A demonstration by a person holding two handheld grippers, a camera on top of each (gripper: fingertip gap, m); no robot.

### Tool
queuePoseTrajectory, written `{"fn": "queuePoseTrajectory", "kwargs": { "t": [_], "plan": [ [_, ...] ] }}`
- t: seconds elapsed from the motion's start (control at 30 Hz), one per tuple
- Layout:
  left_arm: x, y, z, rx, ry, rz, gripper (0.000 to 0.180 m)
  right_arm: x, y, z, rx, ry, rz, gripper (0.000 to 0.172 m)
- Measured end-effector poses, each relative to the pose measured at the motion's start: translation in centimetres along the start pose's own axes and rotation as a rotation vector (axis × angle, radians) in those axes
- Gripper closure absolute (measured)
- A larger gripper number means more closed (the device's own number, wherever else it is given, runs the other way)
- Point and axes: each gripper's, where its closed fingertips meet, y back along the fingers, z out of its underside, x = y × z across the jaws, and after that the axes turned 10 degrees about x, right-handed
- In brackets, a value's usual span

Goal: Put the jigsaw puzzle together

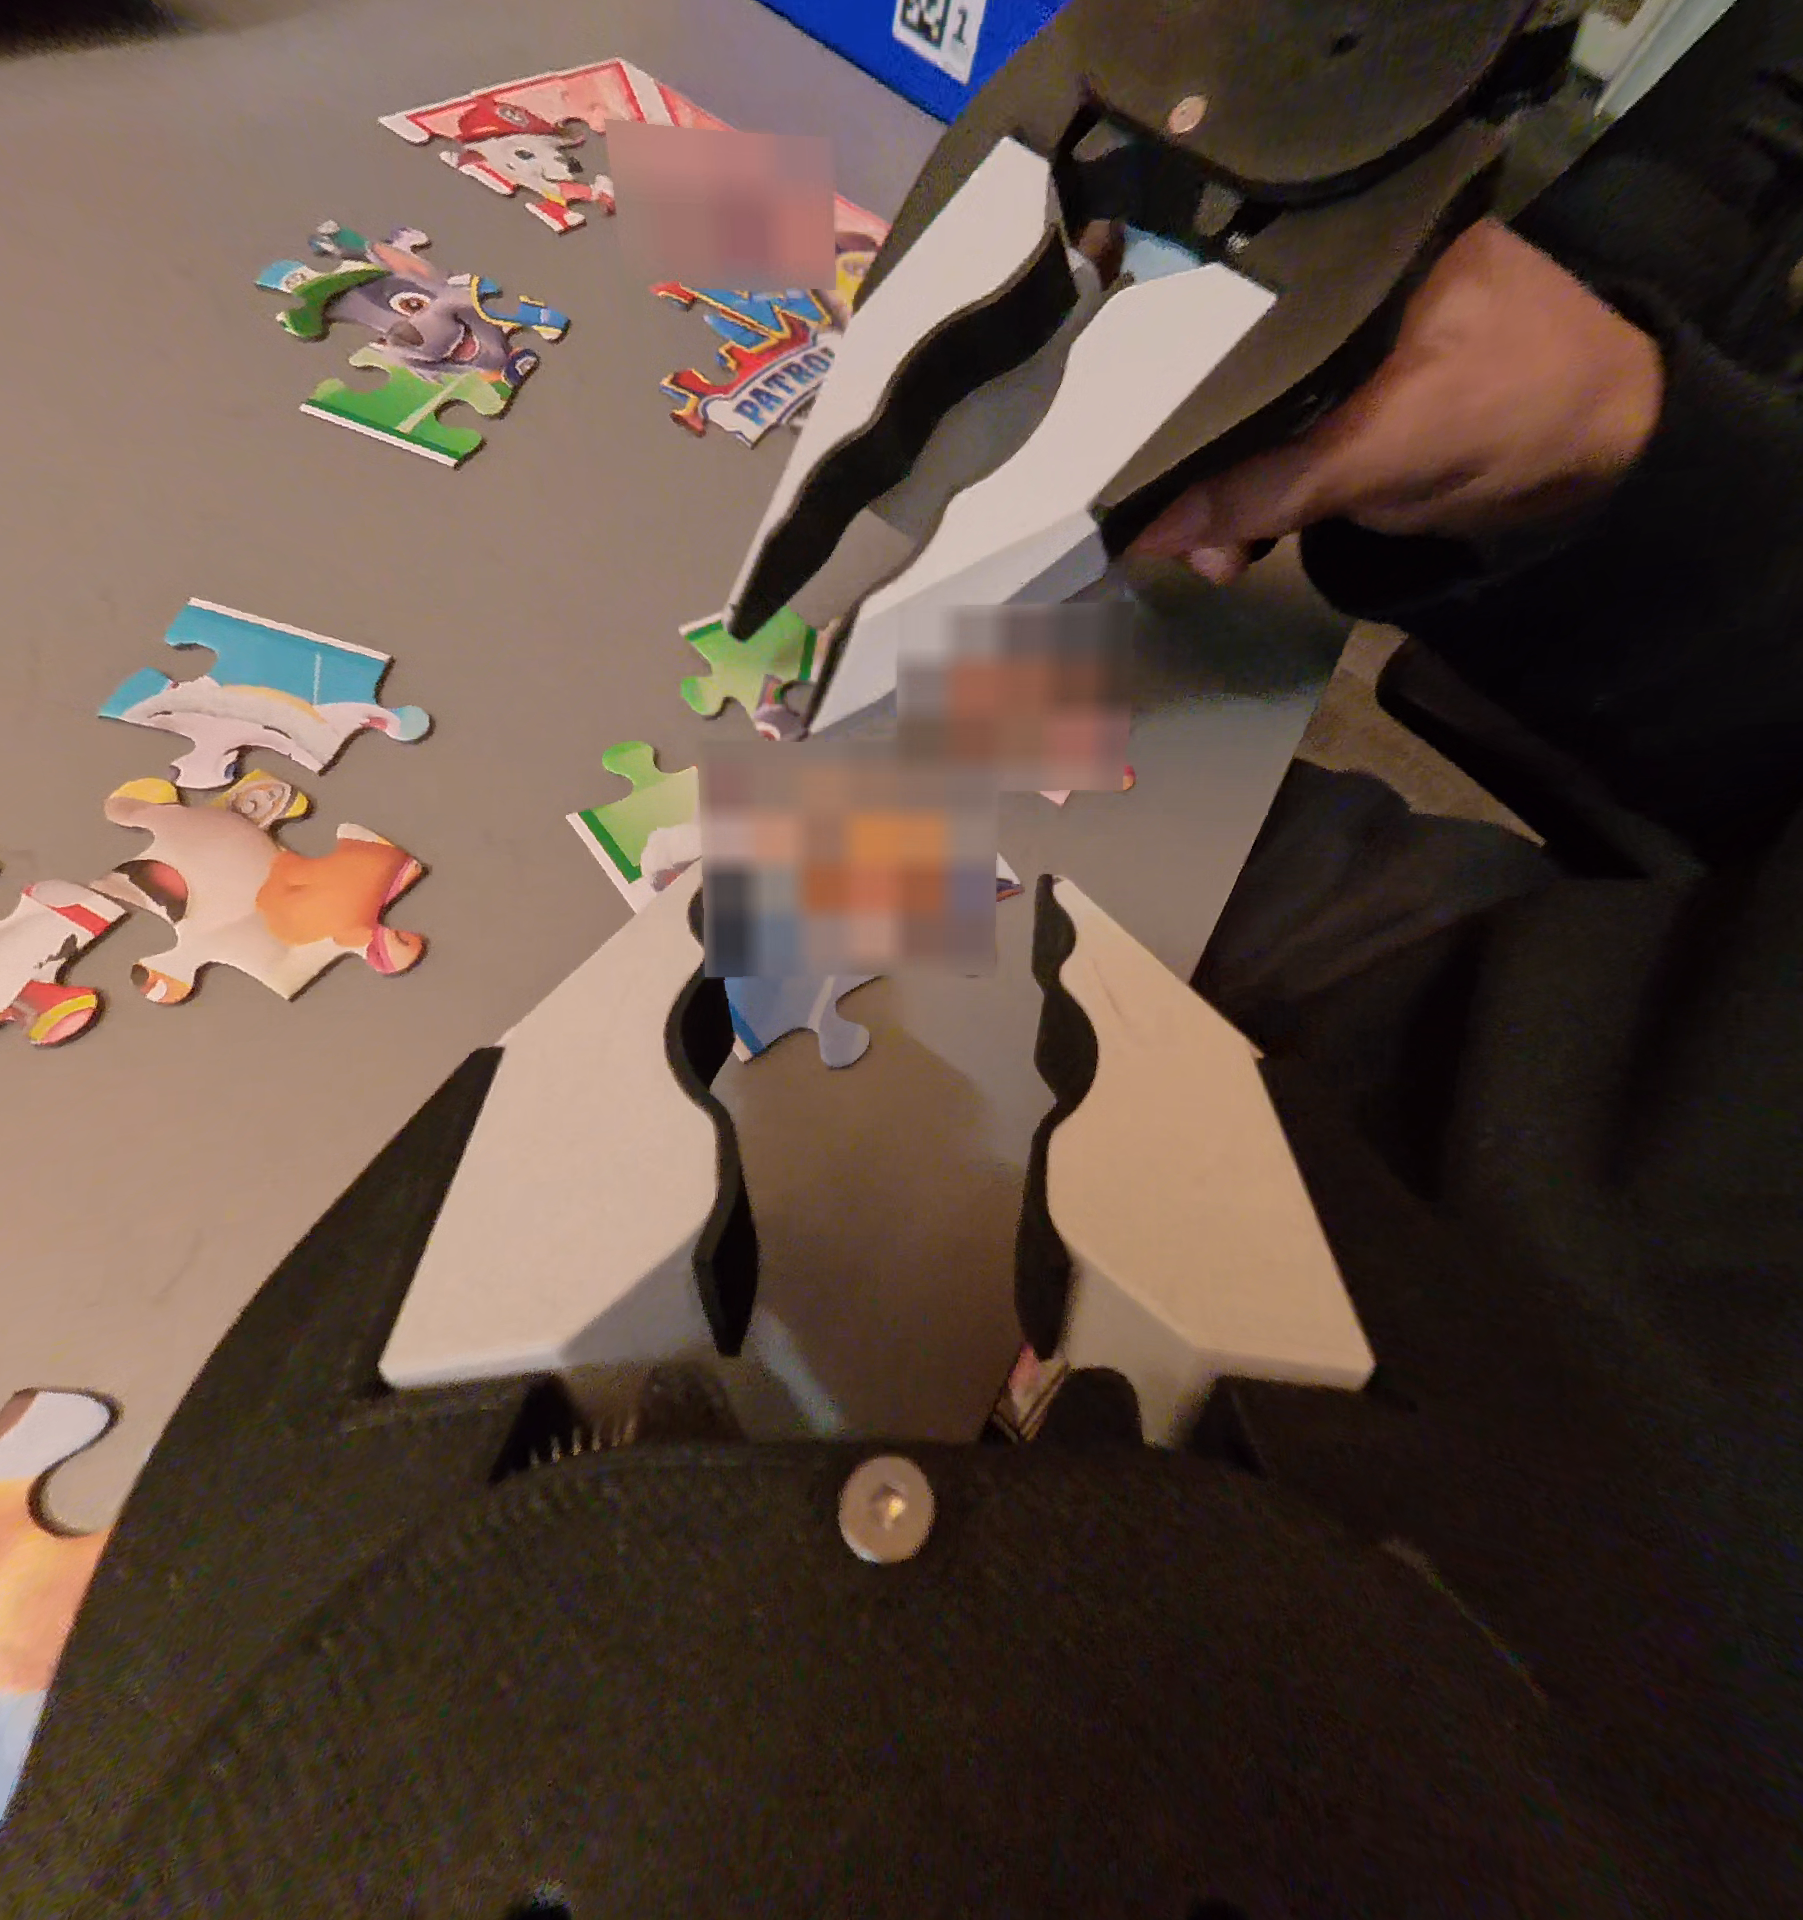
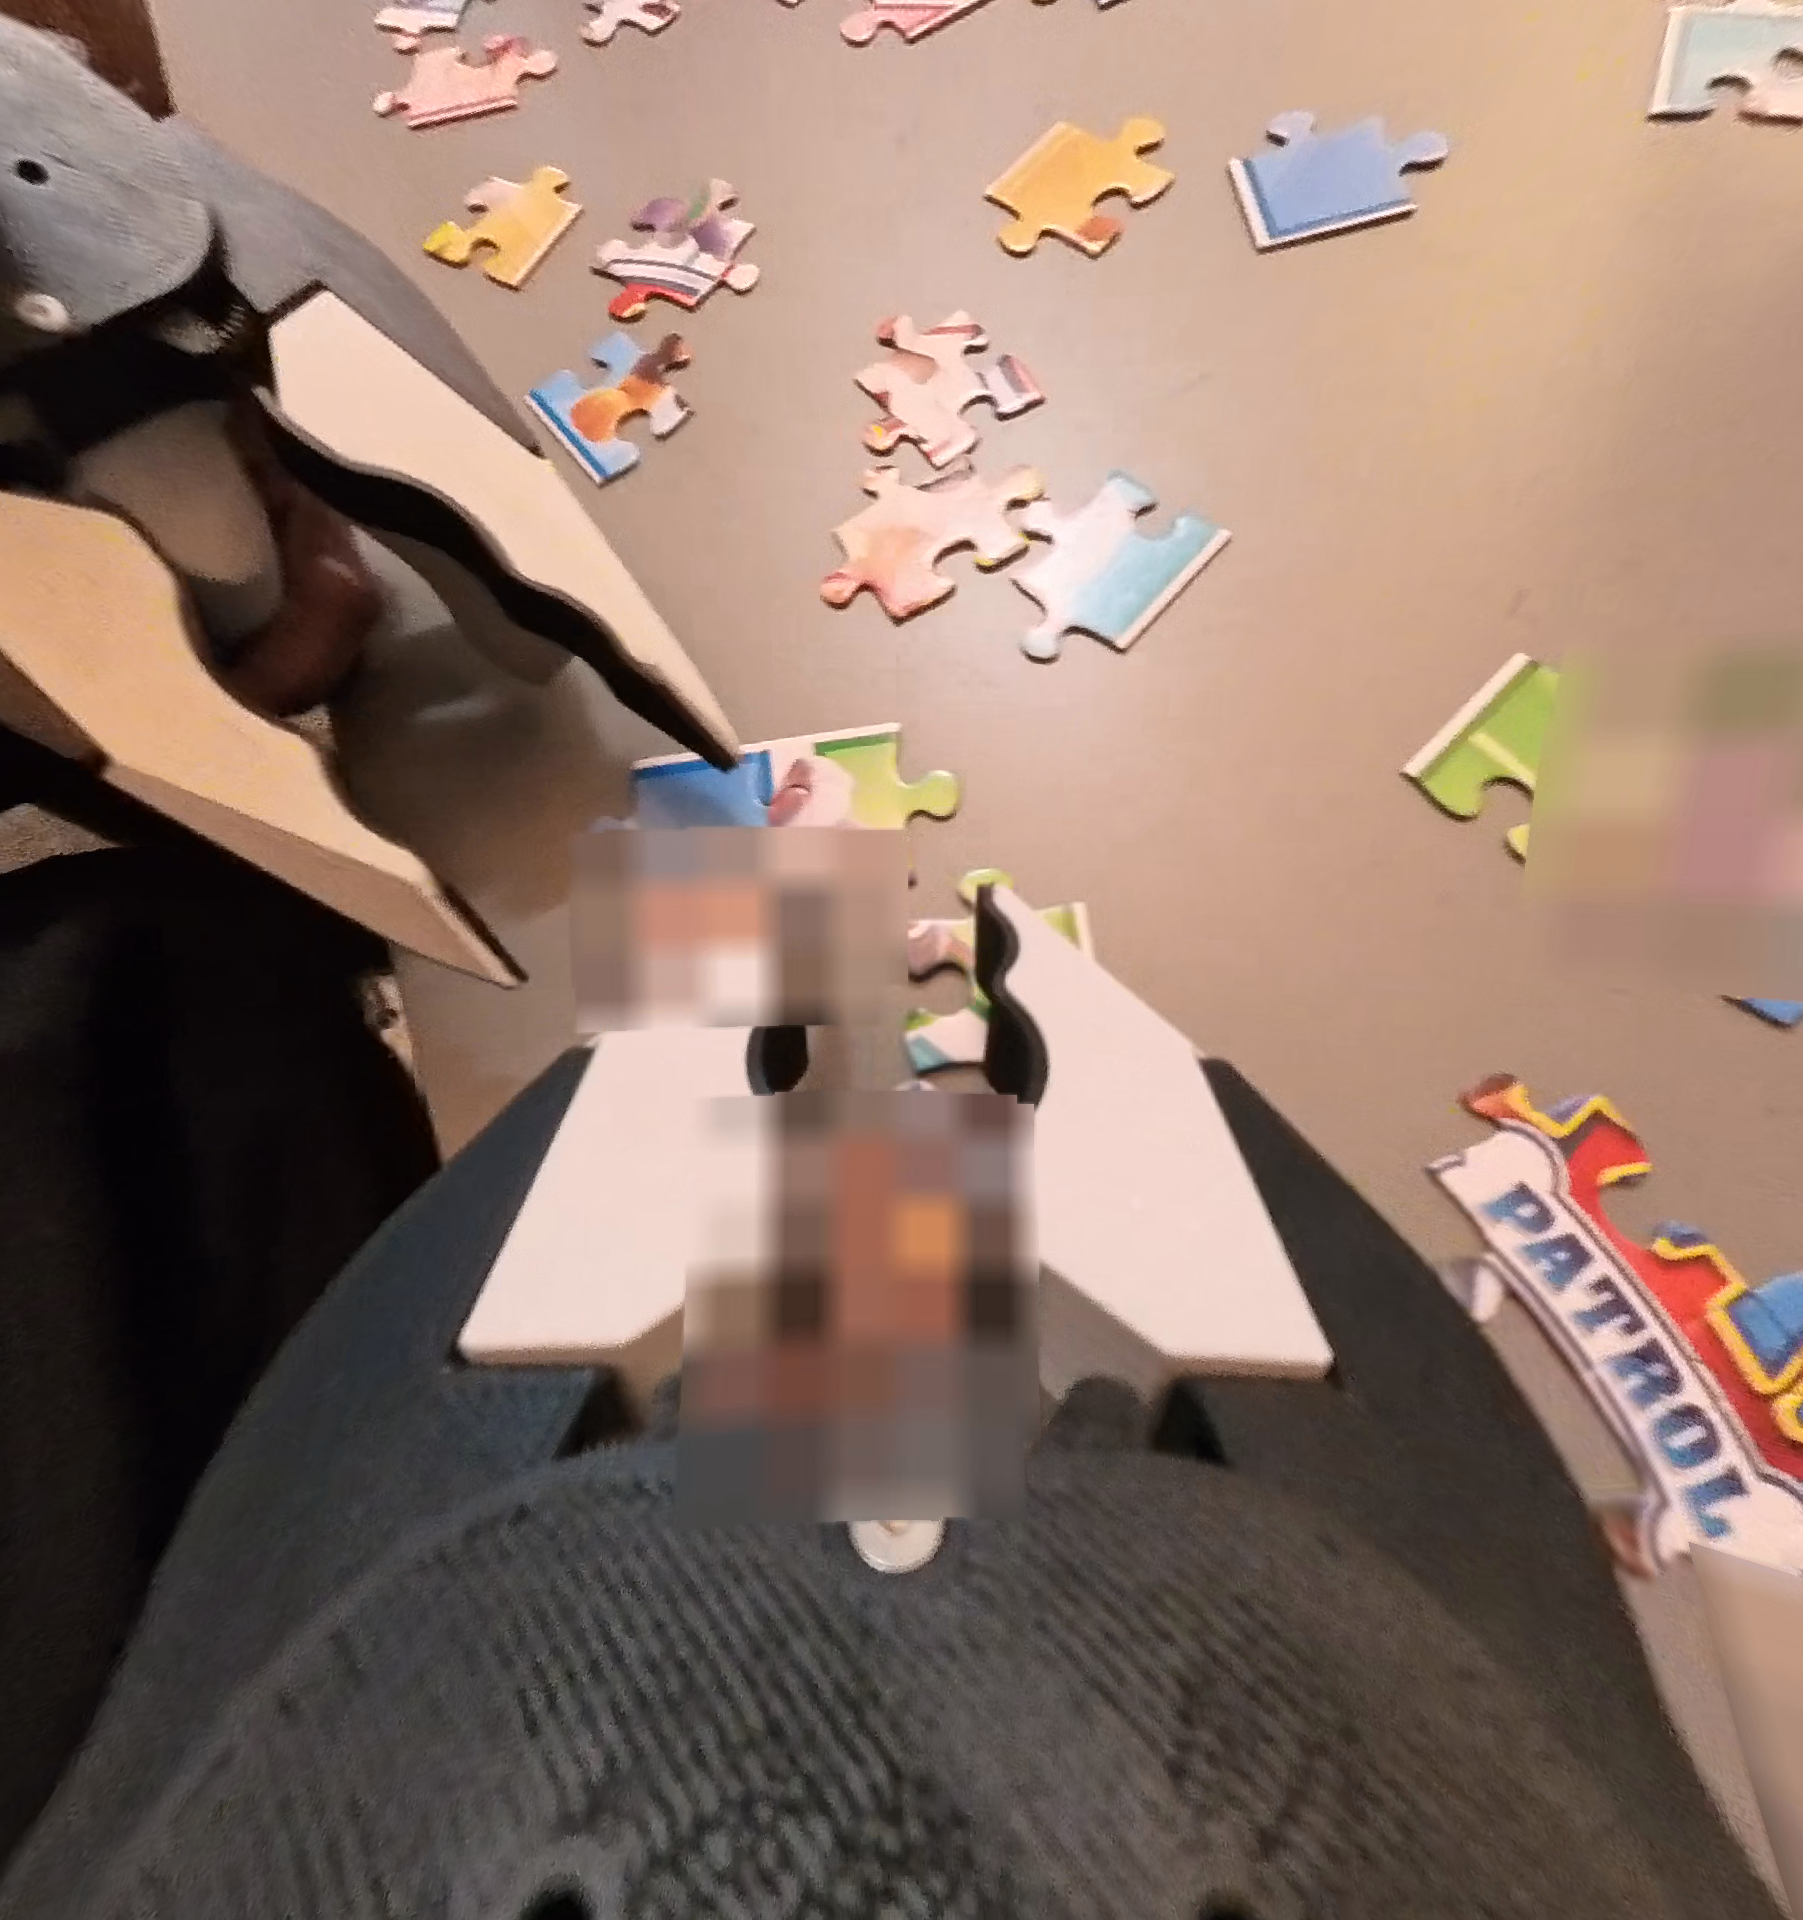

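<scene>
The left gripper (image 1: 866,925) stood wide open, holding nothing, a blue-and-green puzzle piece (image 1: 648,810) flat on the bench (image 1: 523,582) just ahead. The right gripper (image 1: 783,665), partly open, nothing visibly clamped, touched down on a green piece (image 1: 746,665) just beyond, nearer it.
</scene>
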Motion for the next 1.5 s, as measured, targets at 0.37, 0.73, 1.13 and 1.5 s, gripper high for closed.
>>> {"fn": "queuePoseTrajectory", "kwargs": {
  "t": [0.37,0.73,1.13,1.5],
  "plan": [
    [-0.5,-0.2,0.4,-0.023,-0.010,-0.046,0.126,2.3,0.0,1.3,-0.077,0.040,0.022,0.114],
    [-0.5,-0.2,0.4,-0.020,0.001,-0.043,0.126,1.9,-0.5,1.4,-0.067,0.123,0.070,0.134],
    [-0.6,-0.2,0.4,-0.021,0.014,-0.040,0.126,0.6,-0.1,0.9,-0.025,0.041,0.010,0.134],
    [-0.6,-0.2,0.4,-0.025,0.018,-0.043,0.126,-1.0,-0.9,1.4,-0.084,0.054,0.068,0.134]
  ]
}}
